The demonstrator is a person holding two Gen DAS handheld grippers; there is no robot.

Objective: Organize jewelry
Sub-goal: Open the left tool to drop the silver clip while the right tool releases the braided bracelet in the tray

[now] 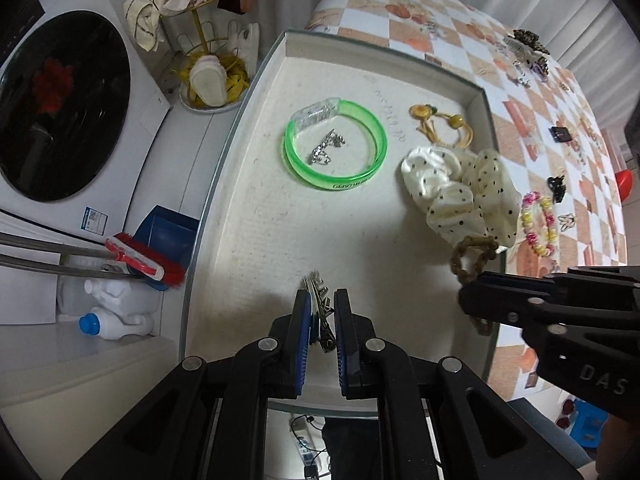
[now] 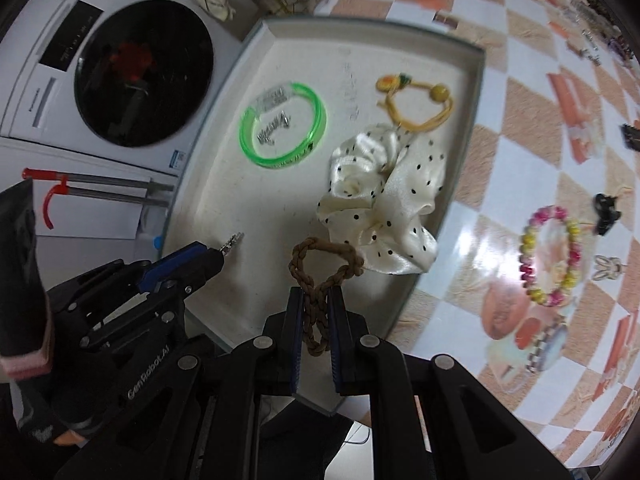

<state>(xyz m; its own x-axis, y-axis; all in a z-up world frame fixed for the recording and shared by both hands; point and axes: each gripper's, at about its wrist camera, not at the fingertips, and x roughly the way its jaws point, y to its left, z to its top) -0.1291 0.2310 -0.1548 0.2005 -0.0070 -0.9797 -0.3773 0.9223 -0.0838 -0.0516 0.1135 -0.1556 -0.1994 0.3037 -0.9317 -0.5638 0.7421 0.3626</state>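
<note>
A shallow white tray (image 1: pixel 248 216) (image 2: pixel 208 216) holds a green bangle (image 1: pixel 335 142) (image 2: pixel 283 124) with a silver chain inside it, a yellow hair tie (image 1: pixel 442 122) (image 2: pixel 416 98) and a cream dotted scrunchie (image 1: pixel 456 188) (image 2: pixel 384 196). My left gripper (image 1: pixel 321 304) (image 2: pixel 216 258) is shut on a silver metal hair clip (image 1: pixel 320 300) (image 2: pixel 232 242) over the tray's near part. My right gripper (image 2: pixel 316 300) (image 1: pixel 466 294) is shut on a brown braided hair tie (image 2: pixel 320 264) (image 1: pixel 466 256) beside the scrunchie.
The tray lies on an orange-checked tablecloth (image 1: pixel 460 20) (image 2: pixel 520 120) scattered with a pink-yellow bead bracelet (image 1: pixel 538 224) (image 2: pixel 550 256), a black claw clip (image 1: pixel 557 188) (image 2: pixel 606 208), a bunny clip (image 2: pixel 608 270) and more small pieces. A washing machine (image 1: pixel 64 108) (image 2: pixel 132 72) and a red brush (image 1: pixel 144 262) stand left.
</note>
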